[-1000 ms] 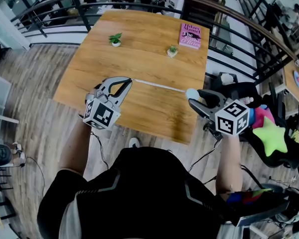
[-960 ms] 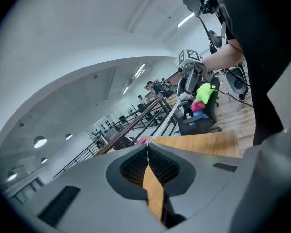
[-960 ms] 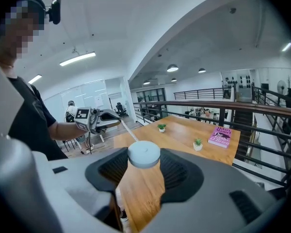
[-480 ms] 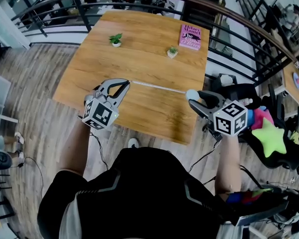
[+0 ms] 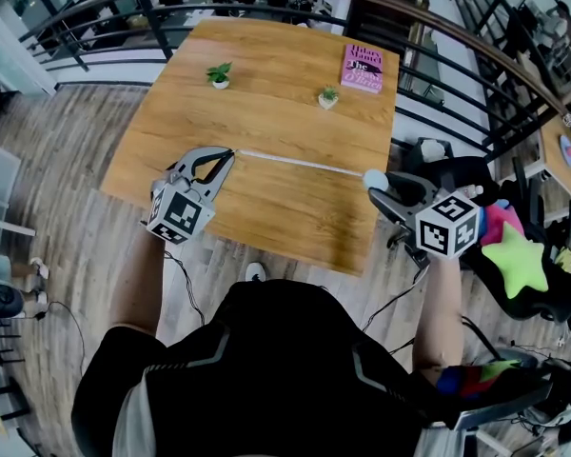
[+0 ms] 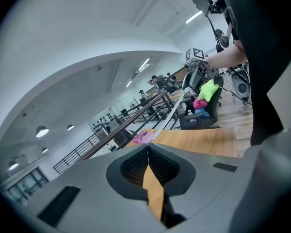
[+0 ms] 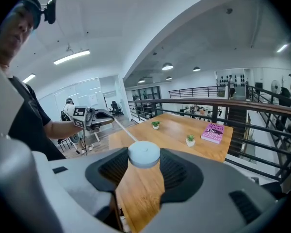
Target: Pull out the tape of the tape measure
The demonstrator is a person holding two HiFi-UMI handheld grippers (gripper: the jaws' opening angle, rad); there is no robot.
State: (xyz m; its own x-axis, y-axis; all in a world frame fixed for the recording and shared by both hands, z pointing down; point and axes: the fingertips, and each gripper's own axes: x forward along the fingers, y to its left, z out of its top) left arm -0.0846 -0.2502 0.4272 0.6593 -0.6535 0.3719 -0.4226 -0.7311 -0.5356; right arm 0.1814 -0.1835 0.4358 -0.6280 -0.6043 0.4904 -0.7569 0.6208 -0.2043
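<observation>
Wooden table (image 5: 295, 217) lies beneath both tools. Your left gripper (image 5: 230, 152) has its jaws pressed together, pinching the end of the tape (image 5: 300, 163), a thin pale strip drawn straight above the tabletop to the round whitish case (image 7: 144, 153) clamped in your right gripper (image 5: 381, 188). Further pull, I judge, means parting your hands along that line.

Pale-white tape measure (image 7: 144, 154), white tape (image 5: 295, 163); pink book (image 5: 364, 69); brown woodgrain table (image 5: 266, 112).
</observation>
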